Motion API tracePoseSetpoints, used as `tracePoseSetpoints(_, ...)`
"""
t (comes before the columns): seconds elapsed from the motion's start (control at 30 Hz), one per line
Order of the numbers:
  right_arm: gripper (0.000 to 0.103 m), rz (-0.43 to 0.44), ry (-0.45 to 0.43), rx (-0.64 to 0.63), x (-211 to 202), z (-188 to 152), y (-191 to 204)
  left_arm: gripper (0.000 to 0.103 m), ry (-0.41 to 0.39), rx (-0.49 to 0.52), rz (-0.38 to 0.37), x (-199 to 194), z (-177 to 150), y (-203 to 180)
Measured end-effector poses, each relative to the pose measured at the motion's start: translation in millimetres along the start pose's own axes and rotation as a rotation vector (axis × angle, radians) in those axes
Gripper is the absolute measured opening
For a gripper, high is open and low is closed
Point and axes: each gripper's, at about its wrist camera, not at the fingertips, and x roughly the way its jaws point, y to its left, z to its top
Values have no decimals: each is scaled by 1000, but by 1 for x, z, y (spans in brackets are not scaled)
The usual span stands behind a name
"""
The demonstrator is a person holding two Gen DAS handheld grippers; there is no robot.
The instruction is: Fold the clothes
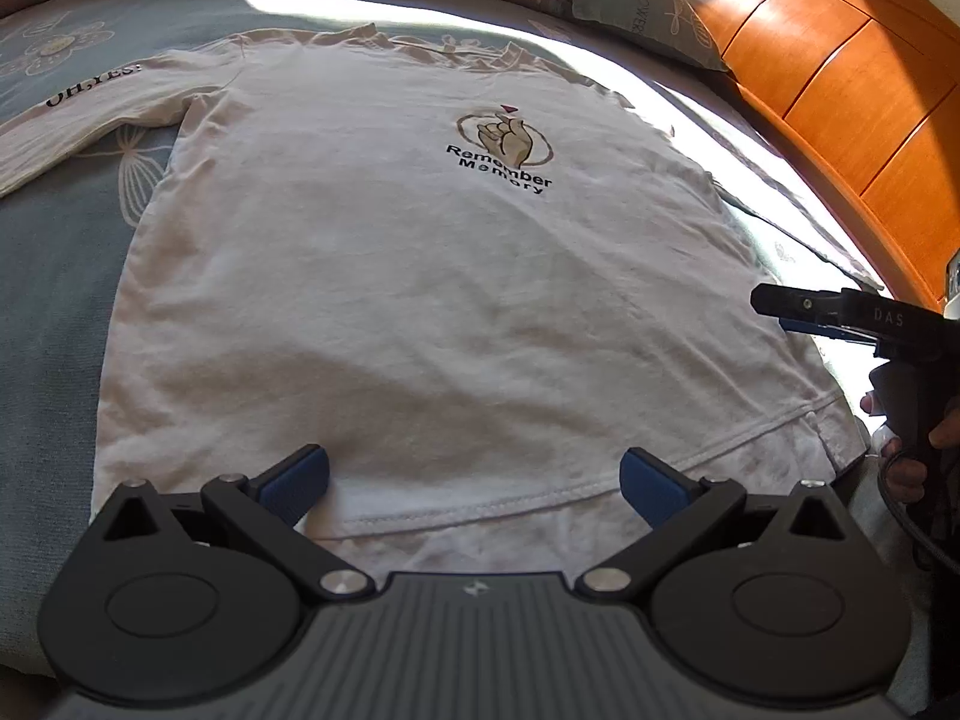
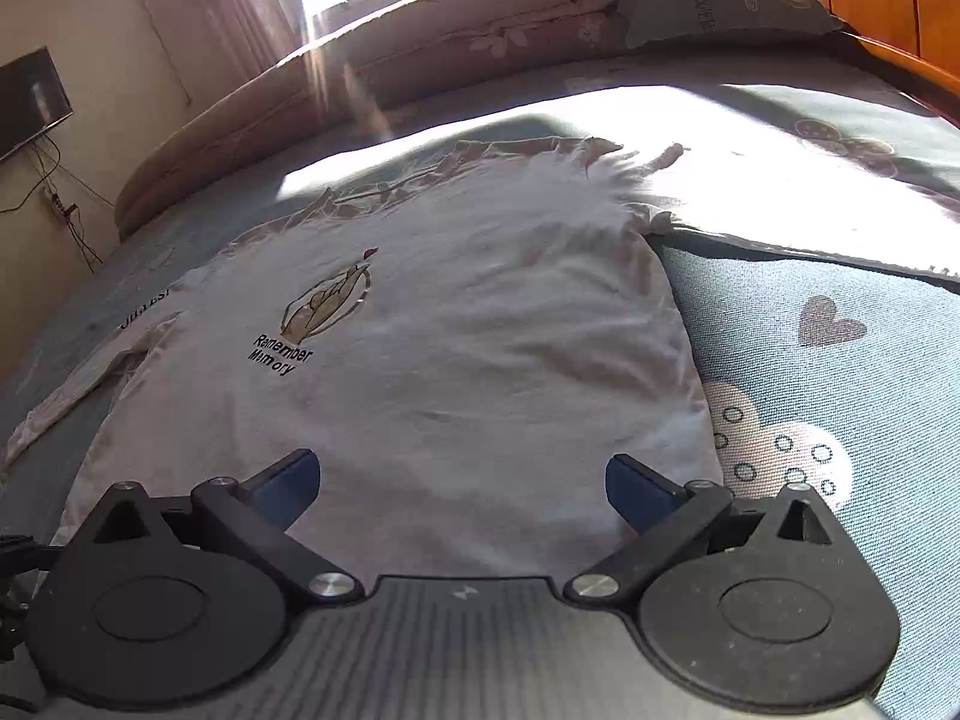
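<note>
**Shirt laid flat, folding barely begun**

While the white long-sleeved shirt (image 1: 420, 276) lay face up and spread across the bed (image 1: 54, 300), almost nothing of the fold itself looked done. Its body was smooth, hem nearest the cameras, printed motif (image 1: 504, 150) showing, and one sleeve (image 1: 78, 114) stretched out to the side over the blue sheet. The other sleeve could not be made out clearly (it may have been tucked along the shirt's edge, or lost in the bright sun patch).

The left hand-held gripper (image 1: 474, 483) hovered just above the hem with its jaws spread wide, gripping nothing. The right hand-held gripper (image 2: 462, 483) was likewise agape and empty over the hem near the shirt's right side.

Judging from this, the laying-out was finished; bringing in the sleeve, folding the sides, and doubling the body all remained. A pillow (image 2: 720, 0) and rolled quilt (image 2: 420, 60) sat well beyond the collar.
</note>
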Motion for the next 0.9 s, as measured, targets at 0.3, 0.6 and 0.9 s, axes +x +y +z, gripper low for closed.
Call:
tracePoseSetpoints(0.3, 103, -146, 26, -136, -4, -37, 22, 102, -40, 7, 10, 11, 39, 5)
tracePoseSetpoints(0.6, 103, -185, 32, -202, -1, -42, 30, 102, -52, -104, -80, 10, 34, 28)
tracePoseSetpoints(0.9, 103, -194, 31, -212, 0, -43, 32, 102, -185, -172, -75, -62, 93, 90)
